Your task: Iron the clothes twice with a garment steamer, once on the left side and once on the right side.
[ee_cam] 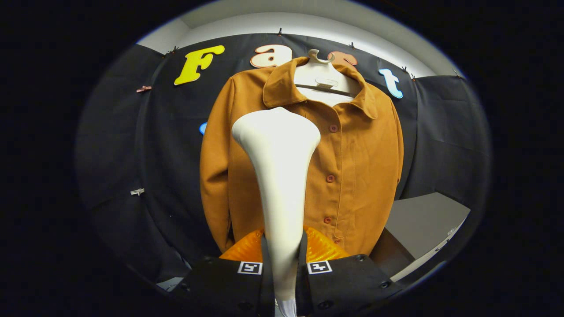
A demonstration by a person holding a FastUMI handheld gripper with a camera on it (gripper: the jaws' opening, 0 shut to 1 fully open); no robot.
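Already the fingers (284, 268) are clamped on the handle of the white garment steamer (277, 176), whose head stands against the left front of the orange jacket (348, 176) on its hanger (324, 81). Likely risk (grip sits low): the steamer twists, or drags the cloth off the hanger.

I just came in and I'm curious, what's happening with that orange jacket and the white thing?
A person is using a hand-held gripper to hold a white garment steamer. Both fingers are squeezed on its handle, and its wide head points up at an orange-brown jacket. The jacket hangs buttoned on a white hanger in front of the black cloth wall. The steamer's head sits in front of the jacket's upper part, on the side left of the buttons. Whether it touches the fabric can't be told.
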